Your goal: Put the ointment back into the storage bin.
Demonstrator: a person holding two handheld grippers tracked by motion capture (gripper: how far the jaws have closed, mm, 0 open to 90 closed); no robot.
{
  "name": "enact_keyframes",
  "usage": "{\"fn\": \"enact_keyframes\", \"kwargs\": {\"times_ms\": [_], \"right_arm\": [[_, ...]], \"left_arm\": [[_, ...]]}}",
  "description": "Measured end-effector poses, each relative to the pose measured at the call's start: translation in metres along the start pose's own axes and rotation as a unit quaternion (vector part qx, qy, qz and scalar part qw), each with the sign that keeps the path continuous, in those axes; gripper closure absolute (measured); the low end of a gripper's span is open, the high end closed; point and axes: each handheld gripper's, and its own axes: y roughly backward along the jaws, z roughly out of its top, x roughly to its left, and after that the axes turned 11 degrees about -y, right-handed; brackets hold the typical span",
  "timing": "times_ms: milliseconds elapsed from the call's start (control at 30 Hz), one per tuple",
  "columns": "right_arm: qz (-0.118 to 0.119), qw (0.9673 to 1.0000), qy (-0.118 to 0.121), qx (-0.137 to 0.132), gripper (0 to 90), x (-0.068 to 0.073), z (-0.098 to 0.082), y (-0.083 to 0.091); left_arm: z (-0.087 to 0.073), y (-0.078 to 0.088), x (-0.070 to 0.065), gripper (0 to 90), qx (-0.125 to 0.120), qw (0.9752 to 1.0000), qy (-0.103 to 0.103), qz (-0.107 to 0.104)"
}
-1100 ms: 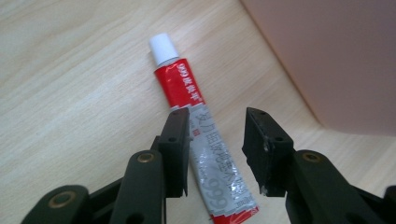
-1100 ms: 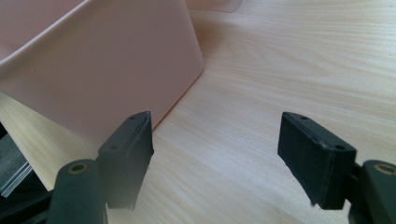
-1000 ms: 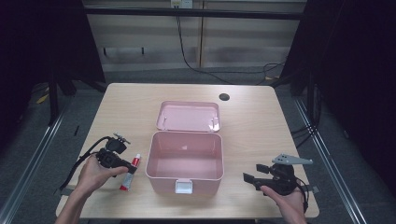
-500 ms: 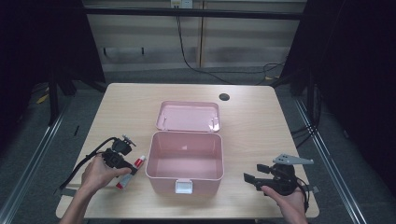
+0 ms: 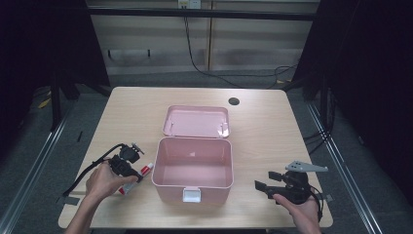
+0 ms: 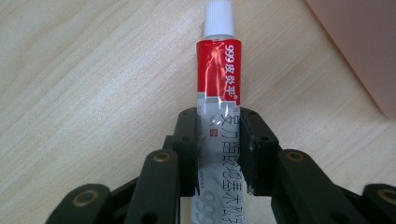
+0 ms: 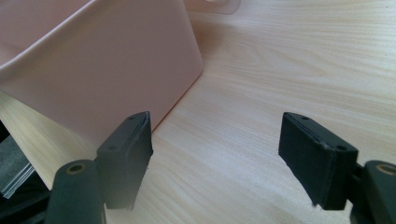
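- Both grippers are mine: my left gripper (image 6: 218, 154) has its jaws closed in on the crimped silver end of a red-and-silver ointment tube (image 6: 219, 93), both pads against its sides, while my right gripper (image 7: 219, 158) is spread wide and holds nothing.
- Largest thing near me is the table (image 5: 272, 122), pale wood, running out ahead of both grippers.
- Next is the pink box (image 5: 193, 168), lid (image 5: 197, 121) folded back flat behind it and its inside bare; it sits just to the right of my left gripper and ahead and to the left of my right one, whose left jaw stands near the box's corner.
- Smallest is the tube, which runs straight out ahead from between my left jaws, its white cap (image 6: 218, 19) farthest from me, with the box wall just off to its right.
- I judge the main risk is the grip: I hold only the thin flattened tail, so the heavier front could droop or twist on a lift.
- A second risk, as I see it, is clipping the box rim with the cap if I swing right too low.
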Motion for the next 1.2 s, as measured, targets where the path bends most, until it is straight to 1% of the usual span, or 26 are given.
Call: {"fn": "enact_keyframes", "kwargs": {"times_ms": [100, 233, 267, 300, 333, 367, 433, 500, 533, 567, 633, 700, 733, 767, 800, 833, 867, 900, 1000, 1033, 1067, 1167, 1200], "right_arm": [[0.0, 1.0, -0.001, 0.0, 26.0, 0.0, 0.0, 0.0], [0.0, 1.0, -0.001, 0.001, 26.0, 0.0, 0.0, 0.0], [0.0, 1.0, -0.001, 0.0, 26.0, 0.0, 0.0, 0.0], [0.0, 1.0, -0.001, 0.0, 25.9, 0.0, 0.0, 0.0], [0.0, 1.0, -0.001, -0.001, 26.0, 0.0, 0.0, 0.0], [0.0, 1.0, 0.0, -0.001, 26.0, 0.0, 0.0, 0.0], [0.0, 1.0, 0.0, -0.002, 26.0, 0.0, 0.0, 0.0], [0.001, 1.0, 0.0, -0.002, 25.9, -0.001, 0.0, 0.001], [0.001, 1.0, 0.0, -0.002, 26.0, -0.001, 0.0, 0.001], [0.001, 1.0, 0.0, -0.003, 26.0, -0.001, 0.0, 0.0], [0.001, 1.0, 0.0, -0.001, 25.9, 0.0, 0.0, 0.0], [0.001, 1.0, 0.0, -0.001, 25.9, 0.0, 0.0, 0.0], [0.001, 1.0, -0.001, 0.0, 25.9, -0.001, 0.0, 0.0], [0.001, 1.0, -0.001, 0.0, 25.8, 0.0, 0.0, 0.0], [0.001, 1.0, -0.001, 0.0, 25.8, 0.0, 0.0, 0.0], [0.001, 1.0, 0.0, -0.002, 25.8, -0.001, 0.0, 0.0], [0.001, 1.0, 0.0, -0.002, 25.8, -0.001, 0.0, 0.0], [-0.001, 1.0, -0.002, -0.002, 25.8, -0.001, 0.0, 0.001], [-0.002, 1.0, -0.004, -0.001, 25.9, -0.001, 0.0, 0.001], [-0.002, 1.0, -0.004, -0.001, 25.9, -0.001, 0.0, 0.001], [-0.002, 1.0, -0.004, -0.001, 25.8, -0.001, 0.0, 0.001], [-0.001, 1.0, -0.003, -0.001, 25.9, -0.001, 0.0, 0.001], [-0.001, 1.0, -0.004, -0.001, 25.8, -0.001, 0.0, 0.001]], "left_arm": [[0.0, 0.0, 0.001, 70.8, -0.001, 0.9999, 0.008, -0.011], [-0.001, 0.0, 0.001, 70.9, 0.002, 0.9997, 0.004, -0.022], [-0.001, 0.0, 0.0, 70.9, 0.002, 0.9996, 0.003, -0.029], [-0.001, 0.0, 0.0, 70.9, 0.0, 0.9995, -0.002, -0.031], [-0.002, 0.001, 0.001, 70.9, -0.001, 0.9993, -0.005, -0.037], [-0.002, 0.002, 0.001, 70.9, -0.005, 0.999, -0.005, -0.044], [-0.003, 0.005, 0.002, 70.9, -0.011, 0.9988, -0.006, -0.047], [-0.005, 0.009, 0.004, 70.9, -0.016, 0.9983, -0.007, -0.055], [-0.007, 0.01, 0.004, 70.9, -0.025, 0.9979, -0.001, -0.06], [-0.008, 0.012, 0.006, 70.9, -0.028, 0.9976, 0.0, -0.064], [-0.01, 0.015, 0.008, 70.9, -0.034, 0.9971, 0.009, -0.068], [-0.013, 0.019, 0.009, 70.9, -0.049, 0.9958, 0.015, -0.076], [-0.013, 0.021, 0.01, 70.8, -0.05, 0.9955, 0.015, -0.079], [-0.015, 0.025, 0.01, 70.9, -0.059, 0.9949, 0.013, -0.081], [-0.015, 0.025, 0.01, 70.9, -0.059, 0.9949, 0.013, -0.081], [-0.015, 0.026, 0.01, 70.9, -0.062, 0.9942, 0.014, -0.087], [-0.016, 0.028, 0.01, 70.9, -0.062, 0.994, 0.011, -0.089], [-0.019, 0.032, 0.01, 70.8, -0.054, 0.9939, -0.003, -0.096], [-0.021, 0.034, 0.01, 70.8, -0.061, 0.9938, 0.001, -0.092], [-0.022, 0.036, 0.011, 70.8, -0.063, 0.9932, 0.003, -0.098], [-0.024, 0.039, 0.011, 70.8, -0.069, 0.9922, -0.001, -0.104], [-0.026, 0.044, 0.01, 70.8, -0.084, 0.99, -0.006, -0.113], [-0.026, 0.046, 0.009, 70.8, -0.085, 0.9898, -0.01, -0.114]]}}
